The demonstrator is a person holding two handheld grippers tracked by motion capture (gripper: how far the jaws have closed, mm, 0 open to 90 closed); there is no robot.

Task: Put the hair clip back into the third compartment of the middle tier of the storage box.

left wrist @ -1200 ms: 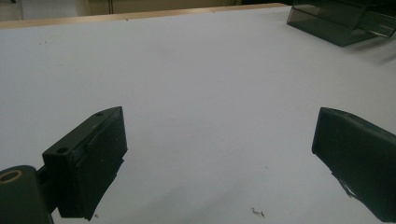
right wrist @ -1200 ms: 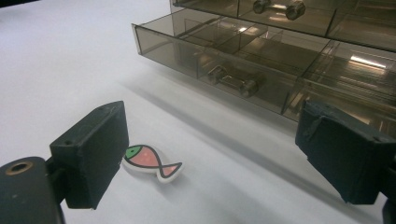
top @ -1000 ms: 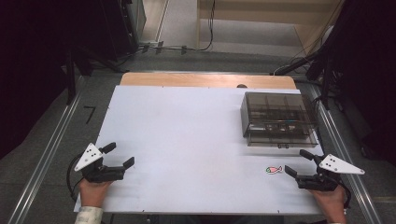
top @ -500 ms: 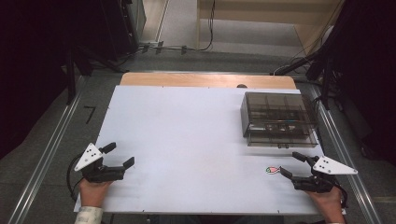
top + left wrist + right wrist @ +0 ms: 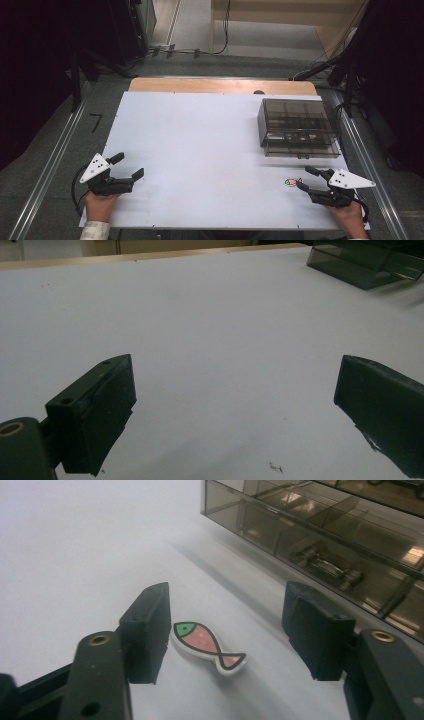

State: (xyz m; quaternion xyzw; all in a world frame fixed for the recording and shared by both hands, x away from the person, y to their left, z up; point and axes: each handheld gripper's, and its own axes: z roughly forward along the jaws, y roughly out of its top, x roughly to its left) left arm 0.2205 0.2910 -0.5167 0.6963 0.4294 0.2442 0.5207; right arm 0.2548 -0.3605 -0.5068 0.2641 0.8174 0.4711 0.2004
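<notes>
Our right tongs (image 5: 225, 630) gape around the fish token (image 5: 207, 645) at the desk's (image 5: 200, 140) five o'clock; being flat, it may slip out sideways. Left tongs (image 5: 235, 415) gape, empty.

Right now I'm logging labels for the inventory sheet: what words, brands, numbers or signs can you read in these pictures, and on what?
No readable text, brand or number stands anywhere.
Small flat fish-shaped piece, pink body with a green head: a drawn picture, no lettering.
Smoky transparent plastic compartment box: no label shows; its contents are too blurred to read.
White table top: blank.
Black L-shaped mark on the grey floor: a tape mark, not clearly a letter.
</notes>
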